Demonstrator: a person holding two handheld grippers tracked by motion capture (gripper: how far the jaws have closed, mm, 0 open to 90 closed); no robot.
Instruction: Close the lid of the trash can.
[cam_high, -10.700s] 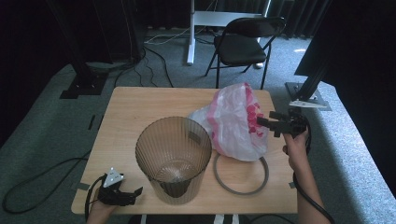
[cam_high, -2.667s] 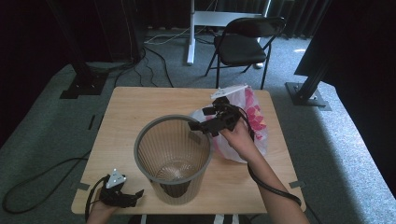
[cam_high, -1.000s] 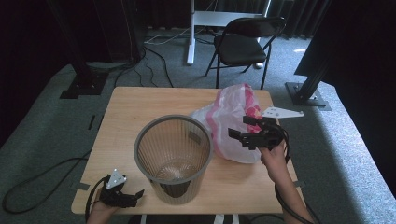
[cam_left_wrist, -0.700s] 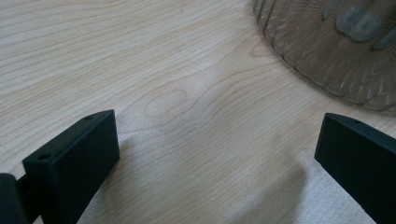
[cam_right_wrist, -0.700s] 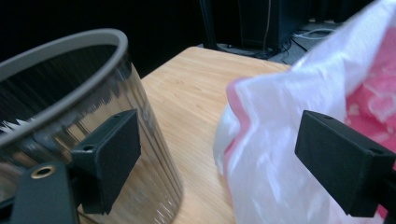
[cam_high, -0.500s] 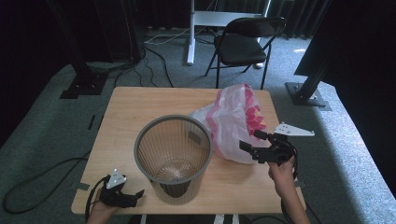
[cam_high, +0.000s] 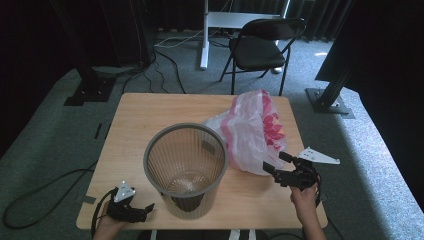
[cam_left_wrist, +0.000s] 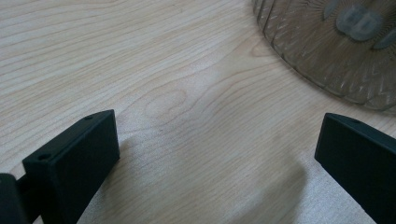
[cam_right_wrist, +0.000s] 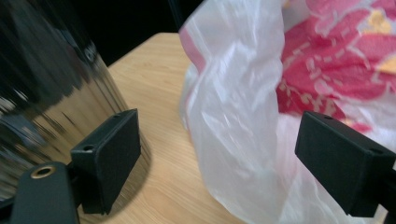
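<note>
A ribbed, see-through brown bin (cam_high: 185, 170) with a grey rim ring (cam_high: 186, 128) stands upright mid-table. Behind it to the right, a white plastic bag with pink print (cam_high: 255, 132) leans against the bin. My right gripper (cam_high: 276, 162) hovers open just off the bag's near edge, jaws pointing left at it. In the right gripper view the bag (cam_right_wrist: 243, 112) lies between the open jaws of the right gripper (cam_right_wrist: 219, 154), with the bin (cam_right_wrist: 46, 70) at left. My left gripper (cam_high: 145, 207) rests open at the table's near left corner, and its own view (cam_left_wrist: 215, 154) shows the bin's base (cam_left_wrist: 336, 42).
The wooden table (cam_high: 150, 115) is bare at the back left. Behind it stand a black folding chair (cam_high: 260, 45) and a white desk leg (cam_high: 204, 35). Black stand bases (cam_high: 87, 92) and cables lie on the grey carpet.
The right gripper has pulled back from the bin's rim and the bag toward the table's near right edge. The ring that lay on the table now sits on the bin. The left gripper stayed put.
</note>
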